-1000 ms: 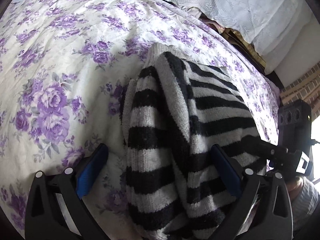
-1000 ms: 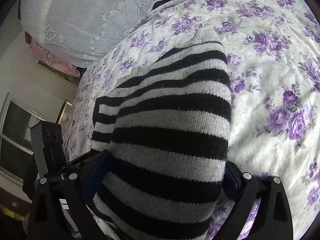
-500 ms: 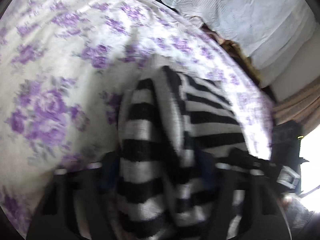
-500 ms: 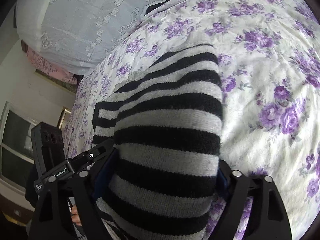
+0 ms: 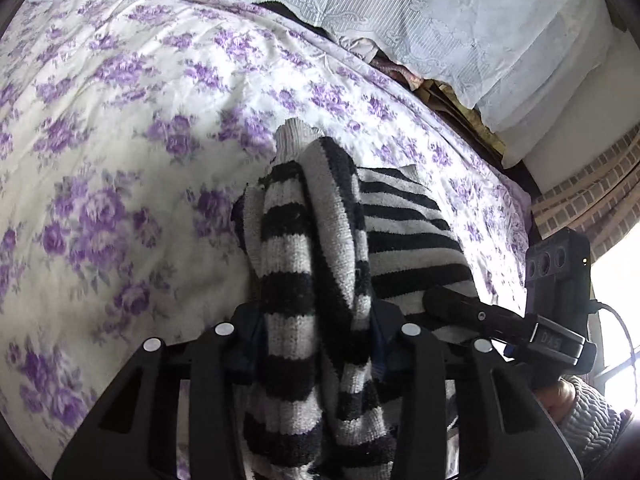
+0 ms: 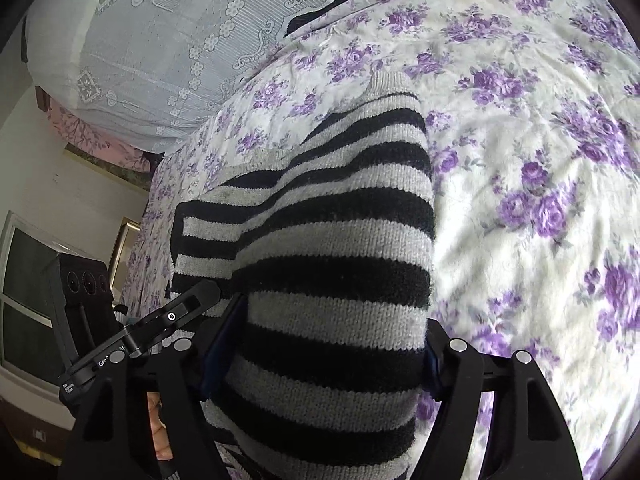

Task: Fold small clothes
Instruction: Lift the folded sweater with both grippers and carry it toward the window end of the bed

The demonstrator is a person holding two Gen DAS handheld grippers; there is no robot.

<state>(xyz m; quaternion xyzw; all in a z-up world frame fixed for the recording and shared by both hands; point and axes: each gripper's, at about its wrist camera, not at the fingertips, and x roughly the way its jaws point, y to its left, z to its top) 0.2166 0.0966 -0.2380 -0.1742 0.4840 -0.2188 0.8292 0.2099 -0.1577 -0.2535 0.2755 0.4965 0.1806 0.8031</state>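
In the left wrist view, the left tongs (image 5: 316,336) pinched a bunched fold of the black-and-white striped sweater (image 5: 304,264); their jaws had just been closing, and the knit now filled the narrow gap between the blue pads. The sweater lay on the bed's floral sheet (image 5: 120,168), running away from the tongs toward a pale ribbed cuff at its far end, with a flatter striped part spread to the right. At the right edge the right tongs (image 5: 452,304) reached in onto that flatter part, with a knitted sleeve (image 5: 588,412) behind them. A white lace cover (image 5: 420,12) lay along the far side of the bed.

In the right wrist view, the right tongs (image 6: 324,360) gripped a wide, rounded fold of the same sweater (image 6: 336,248); their jaws had just been closing too, and the pads pressed against both sides of the thick fold. The sweater stretched forward over the floral sheet (image 6: 520,140) to its ribbed edge. At the lower left the left tongs (image 6: 192,304) touched the sweater's near edge. The lace cover (image 6: 160,40) hung at the upper left.
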